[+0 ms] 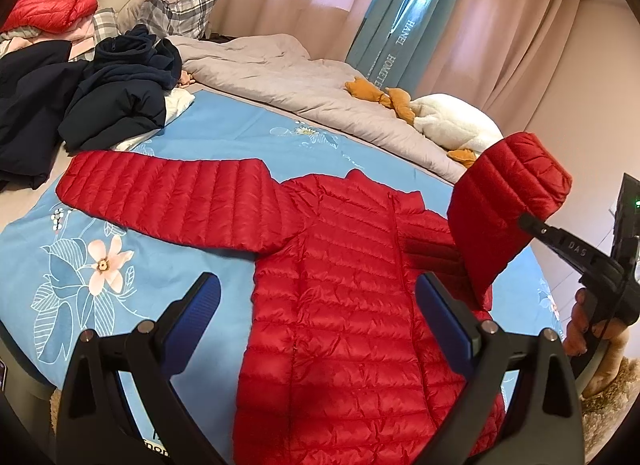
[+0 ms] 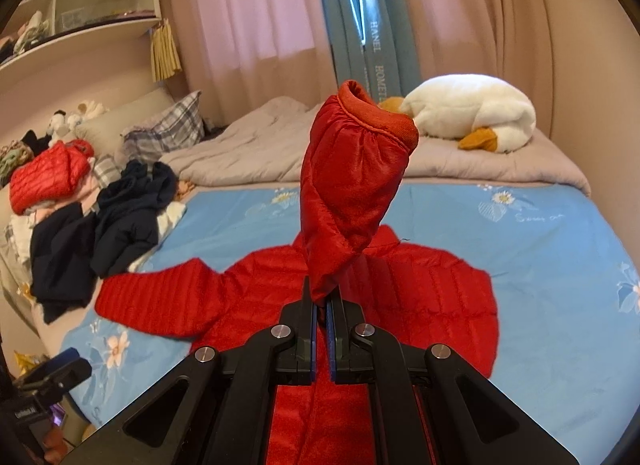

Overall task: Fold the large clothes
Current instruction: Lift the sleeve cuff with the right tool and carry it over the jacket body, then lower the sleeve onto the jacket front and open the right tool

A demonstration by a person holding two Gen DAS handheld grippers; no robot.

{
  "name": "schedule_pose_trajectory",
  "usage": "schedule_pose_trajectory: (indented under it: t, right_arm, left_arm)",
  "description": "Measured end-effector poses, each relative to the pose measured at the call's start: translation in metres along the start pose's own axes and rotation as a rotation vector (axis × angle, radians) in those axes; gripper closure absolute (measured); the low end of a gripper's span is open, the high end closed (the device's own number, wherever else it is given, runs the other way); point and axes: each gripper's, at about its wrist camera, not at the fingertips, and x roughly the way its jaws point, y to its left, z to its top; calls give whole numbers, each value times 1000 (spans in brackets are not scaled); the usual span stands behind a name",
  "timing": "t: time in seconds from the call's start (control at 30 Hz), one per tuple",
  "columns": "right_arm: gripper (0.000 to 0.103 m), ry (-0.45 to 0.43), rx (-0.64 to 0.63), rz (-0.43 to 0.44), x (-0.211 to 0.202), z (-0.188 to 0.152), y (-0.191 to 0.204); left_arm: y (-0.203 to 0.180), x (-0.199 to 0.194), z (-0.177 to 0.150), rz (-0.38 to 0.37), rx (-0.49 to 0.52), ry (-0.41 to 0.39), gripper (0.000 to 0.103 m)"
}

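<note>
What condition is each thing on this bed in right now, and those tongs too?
Red jacket: spread flat, zipped.
Its raised sleeve: lifted, pinched.
Other sleeve: stretched out flat.
Right tongs: shut on the sleeve.
Left tongs: open, empty.
Dark clothes: heaped, unfolded.
Grey quilt: rumpled.

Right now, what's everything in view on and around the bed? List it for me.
jacket: one, red, flat on the sheet, zip up
right sleeve: red, lifted off the bed, pinched in the right gripper
left sleeve: red, spread flat
sheet: one, blue floral, on the bed
duvet: one, grey, bunched at the far side
goose toy: one, white and orange, on the duvet
dark clothes: navy pile, far left
folded jacket: one, red, atop the left pile
pillow: one, plaid
curtains: pink, behind
left gripper: jaws open, empty
right gripper: jaws shut on the sleeve
</note>
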Motion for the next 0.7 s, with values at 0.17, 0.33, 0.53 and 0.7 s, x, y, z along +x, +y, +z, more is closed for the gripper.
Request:
schedule_pose_trajectory:
  t: [0.17, 0.33, 0.53, 0.7]
  right_arm:
    - [98, 33, 8, 14, 10, -7, 3]
    - [98, 65, 3, 34, 18, -13, 8]
    - [98, 101, 12, 65, 28, -23, 15]
    - [98, 140, 9, 75, 38, -32, 21]
  left_arm:
    - [3, 2, -1, 4, -3, 7, 5]
    - [6, 2, -1, 12, -13, 8, 5]
    - [7, 4, -2, 13, -14, 15, 5]
    - [10, 4, -3, 18, -14, 17, 5]
